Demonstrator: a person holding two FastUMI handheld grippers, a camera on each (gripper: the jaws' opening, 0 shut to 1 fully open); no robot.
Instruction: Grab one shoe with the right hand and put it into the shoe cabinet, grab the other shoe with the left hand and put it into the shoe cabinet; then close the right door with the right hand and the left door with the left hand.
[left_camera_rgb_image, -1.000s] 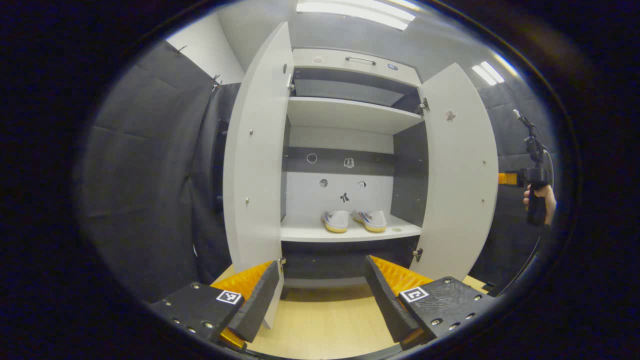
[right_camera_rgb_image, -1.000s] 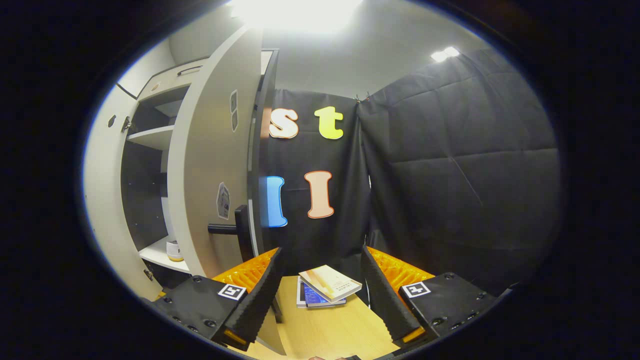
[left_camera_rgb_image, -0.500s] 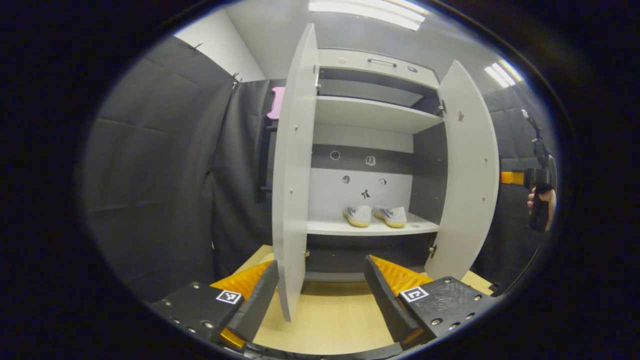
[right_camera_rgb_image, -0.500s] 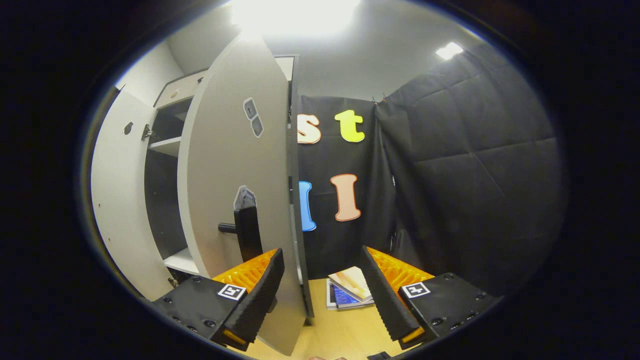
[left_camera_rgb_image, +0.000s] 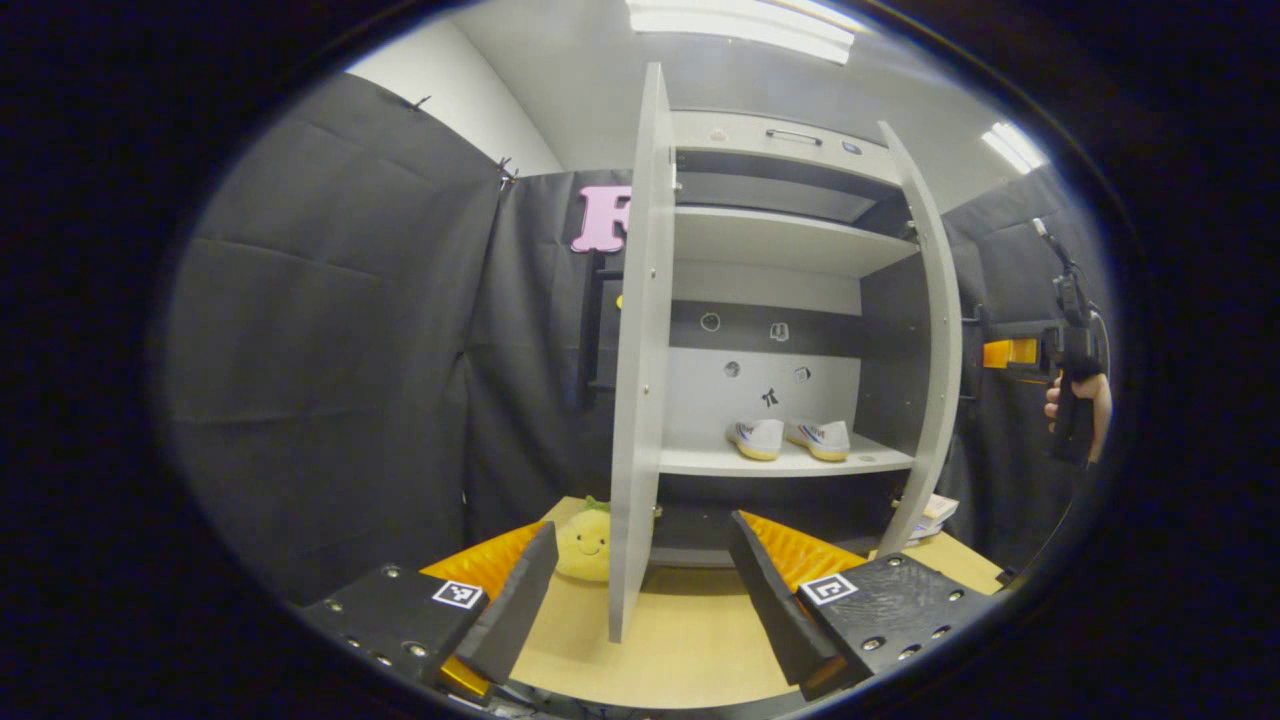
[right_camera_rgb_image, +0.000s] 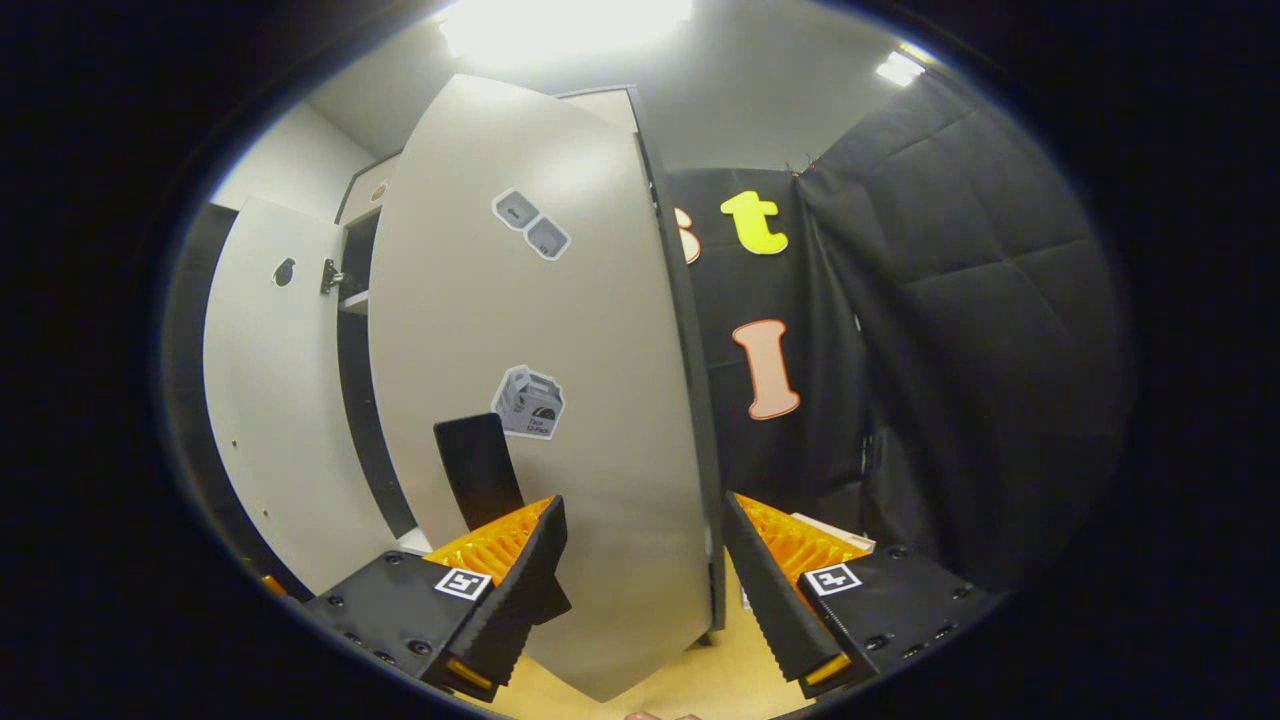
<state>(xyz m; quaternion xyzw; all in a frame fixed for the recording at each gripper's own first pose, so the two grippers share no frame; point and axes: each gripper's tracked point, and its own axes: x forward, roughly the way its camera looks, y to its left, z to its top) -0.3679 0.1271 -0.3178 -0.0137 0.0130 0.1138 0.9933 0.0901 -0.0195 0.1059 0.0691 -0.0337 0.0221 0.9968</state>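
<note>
Wooden floor (left_camera_rgb_image: 670, 650) free ahead; left door (left_camera_rgb_image: 636, 350) edge-on between open left gripper (left_camera_rgb_image: 645, 590); right gripper (right_camera_rgb_image: 640, 585) open at right door (right_camera_rgb_image: 560, 400).

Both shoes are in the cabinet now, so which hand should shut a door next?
Probably the right. The right gripper is open and already up against the right door, beside its handle. The left door stands farther ahead of the left gripper.

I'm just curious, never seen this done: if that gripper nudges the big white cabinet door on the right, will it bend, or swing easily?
The right door looks like a stiff flat panel, so it probably won't bend. It hangs on side hinges, so it likely swings with a light push.
</note>
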